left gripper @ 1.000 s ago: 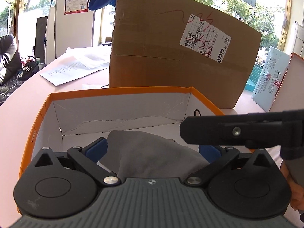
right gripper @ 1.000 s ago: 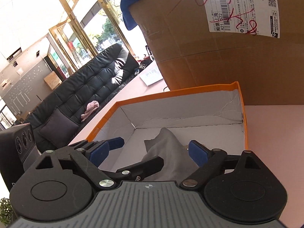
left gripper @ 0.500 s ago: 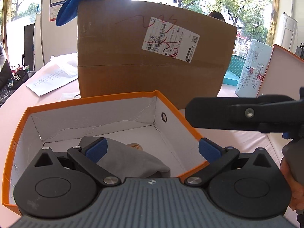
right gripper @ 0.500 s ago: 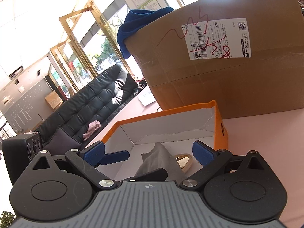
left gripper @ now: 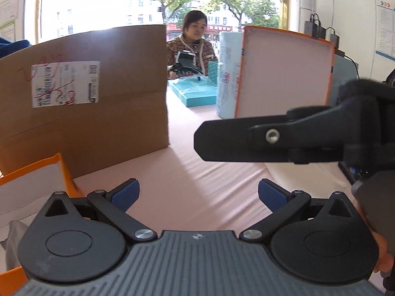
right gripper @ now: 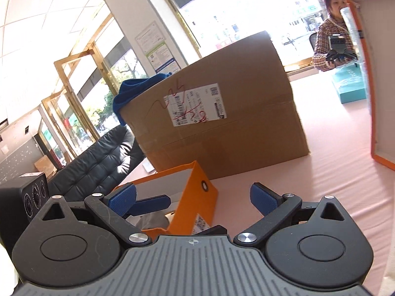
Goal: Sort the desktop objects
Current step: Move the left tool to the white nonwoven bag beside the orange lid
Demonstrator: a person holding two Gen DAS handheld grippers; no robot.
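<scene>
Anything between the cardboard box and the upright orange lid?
Only bare pink tabletop between cardboard box and orange lid, per the right wrist view.

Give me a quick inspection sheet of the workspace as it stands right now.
Surface: pink table cover, wrinkled, bare between the boxes.
Job's things: orange box open, grey cloth and a small tan item inside it; upright orange lid at far right.
Clutter: large cardboard box with a blue cloth on top; teal box; pale blue package.
Grippers: left tongs open, empty; right tongs open, empty.
Cables: black leads and adapters by the right wall.
Surroundings: seated person holding a device; black sofa; windows.
</scene>
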